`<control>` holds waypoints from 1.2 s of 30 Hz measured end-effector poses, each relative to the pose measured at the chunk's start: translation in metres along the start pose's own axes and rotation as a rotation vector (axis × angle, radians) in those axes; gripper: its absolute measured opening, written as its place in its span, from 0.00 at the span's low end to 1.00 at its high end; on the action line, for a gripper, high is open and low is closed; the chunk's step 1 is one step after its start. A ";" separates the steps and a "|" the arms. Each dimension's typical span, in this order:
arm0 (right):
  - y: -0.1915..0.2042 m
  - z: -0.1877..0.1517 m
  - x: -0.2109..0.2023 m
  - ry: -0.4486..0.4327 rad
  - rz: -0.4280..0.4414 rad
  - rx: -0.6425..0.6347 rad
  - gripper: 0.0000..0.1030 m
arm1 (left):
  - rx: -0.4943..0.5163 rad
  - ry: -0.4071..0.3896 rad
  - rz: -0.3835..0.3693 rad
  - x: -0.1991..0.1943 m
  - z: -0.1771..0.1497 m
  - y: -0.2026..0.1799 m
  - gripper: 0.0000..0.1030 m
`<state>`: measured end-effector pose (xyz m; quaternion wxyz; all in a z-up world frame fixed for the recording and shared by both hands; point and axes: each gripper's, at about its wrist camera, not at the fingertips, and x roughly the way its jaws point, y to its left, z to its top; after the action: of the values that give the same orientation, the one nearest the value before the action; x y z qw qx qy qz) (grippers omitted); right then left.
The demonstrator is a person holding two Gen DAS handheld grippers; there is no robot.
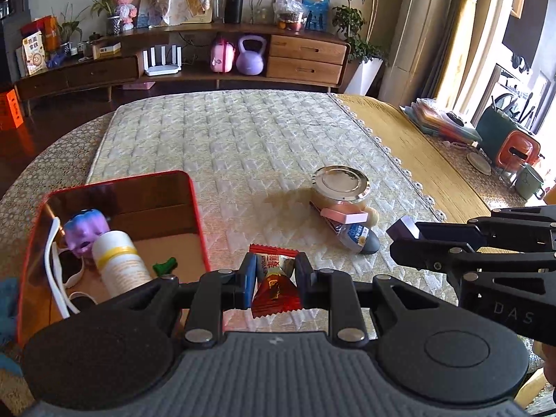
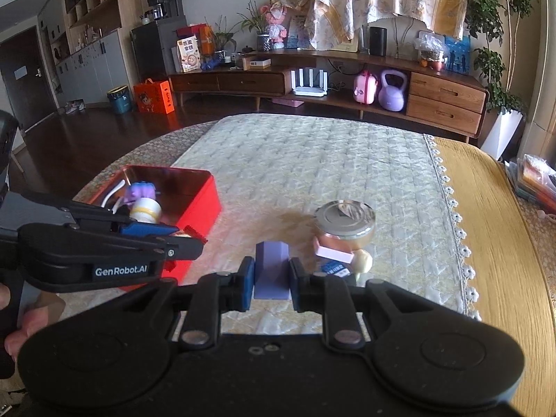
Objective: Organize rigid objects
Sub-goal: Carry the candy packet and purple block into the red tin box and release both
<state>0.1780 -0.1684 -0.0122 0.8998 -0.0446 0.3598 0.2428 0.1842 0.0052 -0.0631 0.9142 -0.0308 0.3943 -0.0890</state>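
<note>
My left gripper (image 1: pixel 274 274) is shut on a red snack packet (image 1: pixel 274 286), held just right of the red tin box (image 1: pixel 114 182). The box holds a purple toy (image 1: pixel 83 231), a white bottle (image 1: pixel 120 262), a white cord and a small green piece (image 1: pixel 166 266). My right gripper (image 2: pixel 271 278) is shut on a purple block (image 2: pixel 271 271), held above the quilted mat. It shows at the right of the left wrist view (image 1: pixel 405 234). A glass jar with a metal lid (image 2: pixel 345 220), a pink block (image 2: pixel 332 251) and a small blue-labelled bottle (image 1: pixel 358 238) lie together mid-mat.
The quilted mat (image 1: pixel 243 139) covers a table with a yellow cloth (image 2: pixel 486 226) at the right. A green mug (image 1: pixel 528 182), an orange container and stacked papers sit at the far right edge. A wooden sideboard (image 2: pixel 312 80) stands beyond the table.
</note>
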 end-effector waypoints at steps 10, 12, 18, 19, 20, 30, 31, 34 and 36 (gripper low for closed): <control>0.046 0.020 0.008 -0.012 0.066 -0.071 0.19 | -0.103 -0.038 0.065 -0.037 -0.008 0.056 0.22; 0.051 0.023 0.013 -0.008 0.079 -0.078 0.19 | -0.121 -0.044 0.083 -0.042 -0.009 0.068 0.22; 0.071 0.031 0.036 0.019 0.111 -0.103 0.19 | -0.170 -0.043 0.136 -0.046 -0.014 0.103 0.22; 0.074 0.033 0.041 0.025 0.115 -0.109 0.19 | -0.176 -0.042 0.142 -0.045 -0.014 0.107 0.22; 0.078 0.035 0.047 0.030 0.118 -0.119 0.19 | -0.181 -0.039 0.152 -0.044 -0.015 0.112 0.22; 0.099 0.053 0.117 0.101 0.124 -0.188 0.19 | -0.208 0.027 0.189 -0.010 -0.019 0.144 0.22; 0.102 0.055 0.123 0.107 0.125 -0.199 0.19 | -0.207 0.033 0.190 -0.006 -0.018 0.145 0.22; 0.112 0.057 0.139 0.127 0.124 -0.247 0.19 | -0.192 0.041 0.195 0.003 -0.016 0.146 0.22; 0.117 0.056 0.148 0.143 0.111 -0.276 0.19 | -0.185 0.048 0.191 0.009 -0.015 0.146 0.22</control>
<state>0.2502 0.0088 -0.0593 0.8425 -0.1649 0.3880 0.3354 0.2001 0.1475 -0.0982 0.9021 -0.0753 0.4235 0.0346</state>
